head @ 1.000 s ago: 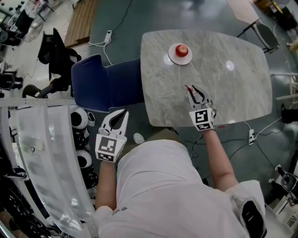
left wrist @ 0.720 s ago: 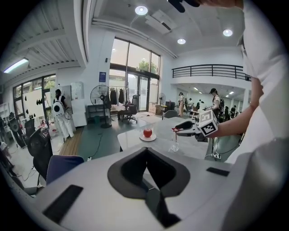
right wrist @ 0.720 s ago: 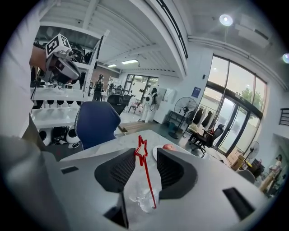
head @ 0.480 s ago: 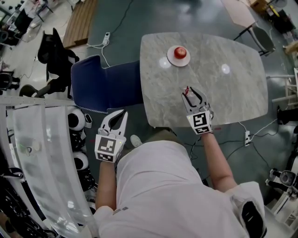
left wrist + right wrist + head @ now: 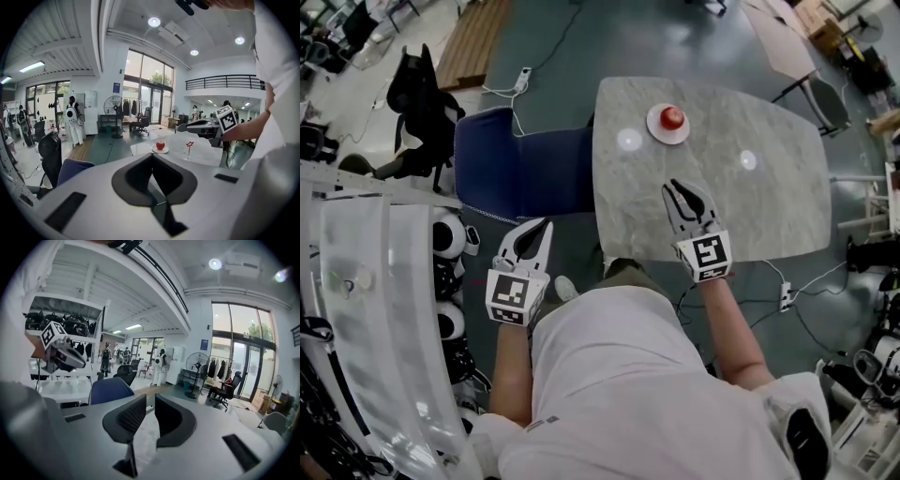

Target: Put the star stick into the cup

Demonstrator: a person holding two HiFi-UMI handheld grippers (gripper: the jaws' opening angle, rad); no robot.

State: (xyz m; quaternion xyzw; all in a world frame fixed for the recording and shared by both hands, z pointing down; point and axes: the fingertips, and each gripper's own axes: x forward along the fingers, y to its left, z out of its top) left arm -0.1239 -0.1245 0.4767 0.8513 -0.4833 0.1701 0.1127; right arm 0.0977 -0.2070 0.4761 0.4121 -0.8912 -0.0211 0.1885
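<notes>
Standing in cup (image 5: 188, 156): star stick (image 5: 190, 145) | beneath right claw (image 5: 180, 125) | jaws closing, empty

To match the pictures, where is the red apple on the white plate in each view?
Head view: the red apple, upper middle, on its white plate.
Left gripper view: the red apple, near the centre.
Right gripper view: not in it.
Shared landmark: the dark blue chair, in all three.
</notes>
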